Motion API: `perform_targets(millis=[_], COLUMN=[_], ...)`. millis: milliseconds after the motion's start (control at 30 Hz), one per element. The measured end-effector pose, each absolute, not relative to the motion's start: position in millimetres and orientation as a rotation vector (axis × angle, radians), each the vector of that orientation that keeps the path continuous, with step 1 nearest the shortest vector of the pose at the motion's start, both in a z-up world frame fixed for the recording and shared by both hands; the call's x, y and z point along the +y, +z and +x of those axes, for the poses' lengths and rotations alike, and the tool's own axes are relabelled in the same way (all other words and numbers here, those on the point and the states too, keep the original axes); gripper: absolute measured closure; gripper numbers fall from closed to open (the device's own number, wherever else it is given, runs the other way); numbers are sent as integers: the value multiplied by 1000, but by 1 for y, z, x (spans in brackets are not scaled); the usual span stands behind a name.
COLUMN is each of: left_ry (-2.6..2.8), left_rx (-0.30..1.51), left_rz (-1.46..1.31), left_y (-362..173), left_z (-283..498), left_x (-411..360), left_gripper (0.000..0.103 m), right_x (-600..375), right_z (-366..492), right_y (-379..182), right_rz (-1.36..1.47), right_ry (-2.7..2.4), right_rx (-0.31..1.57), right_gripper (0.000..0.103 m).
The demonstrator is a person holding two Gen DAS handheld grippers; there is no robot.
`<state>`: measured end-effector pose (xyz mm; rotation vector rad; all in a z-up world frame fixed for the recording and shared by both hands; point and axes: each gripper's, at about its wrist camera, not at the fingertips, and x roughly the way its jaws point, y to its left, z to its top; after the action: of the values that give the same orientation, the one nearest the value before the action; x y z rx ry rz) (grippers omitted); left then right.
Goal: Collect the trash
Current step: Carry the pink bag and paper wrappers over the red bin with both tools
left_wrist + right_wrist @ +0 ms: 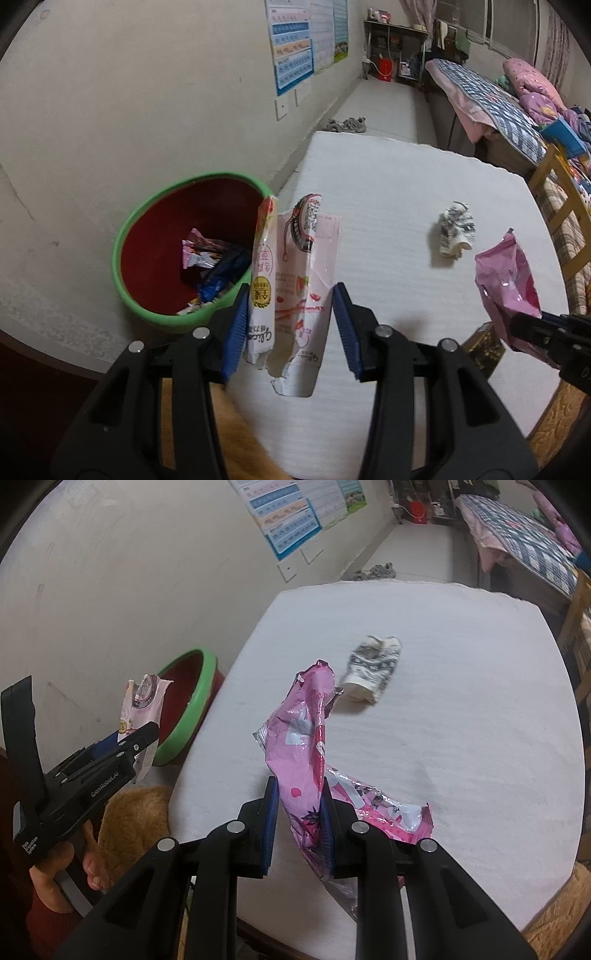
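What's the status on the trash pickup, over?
Left gripper open, white-pink wrapper between its fingers by the bin. Right gripper shut on pink bag. Crumpled paper left on table. Nothing blocking.

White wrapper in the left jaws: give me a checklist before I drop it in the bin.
1. White wrapper between the left gripper jaws: ok.
2. Jaws firmly pinching it: cannot tell.
3. Wrapper over the bin opening: not ok, it sits right of the rim.
4. Bin has room: ok, only a few wrappers at the bottom.
5. Right gripper holding the pink bag: ok.
6. Table finished: not ok, crumpled paper remains.
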<state>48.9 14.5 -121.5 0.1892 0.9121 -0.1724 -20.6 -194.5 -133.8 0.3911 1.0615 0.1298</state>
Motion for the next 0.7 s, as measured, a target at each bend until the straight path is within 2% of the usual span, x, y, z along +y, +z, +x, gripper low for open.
perform_targets(millis=[700], left_ry=[-57], left_rx=[892], left_rz=[124], left_y=[-123], left_z=[56], left_x=[92], left_gripper=[60], right_x=[-126], right_z=[11], right_y=[-121], right_rz=[270], right_ry=[201], right_rx=[1074], right_gripper=[83])
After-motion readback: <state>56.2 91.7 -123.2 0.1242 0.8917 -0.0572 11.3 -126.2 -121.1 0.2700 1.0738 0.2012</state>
